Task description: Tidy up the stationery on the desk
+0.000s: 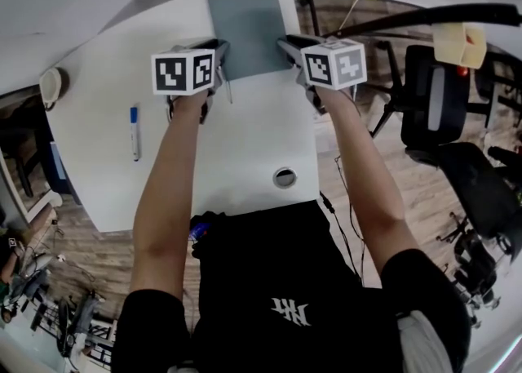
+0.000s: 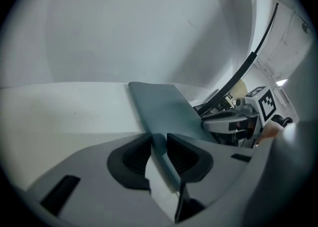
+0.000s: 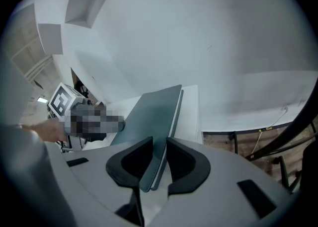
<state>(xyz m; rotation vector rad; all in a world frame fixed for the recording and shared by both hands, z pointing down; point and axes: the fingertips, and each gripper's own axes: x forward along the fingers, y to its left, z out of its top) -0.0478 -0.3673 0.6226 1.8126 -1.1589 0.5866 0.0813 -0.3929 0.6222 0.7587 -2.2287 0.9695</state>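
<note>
Grey notebook [image 1: 249,24] at the bench's [image 1: 245,151] far edge: jaws of left gripper [image 2: 159,146] and right gripper [image 3: 159,149] pinch it; uneven pulling may slip it.

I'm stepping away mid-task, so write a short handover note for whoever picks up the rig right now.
Left hand-held gripper: shut on the near left corner of the grey notebook.
Right hand-held gripper: shut on its near right corner.
Notebook: held by both, at the far side of the desk.
Blue pen: loose on the desk's left part, untouched.
Done: notebook gripped.
Left: place the notebook, then tidy the pen.
</note>
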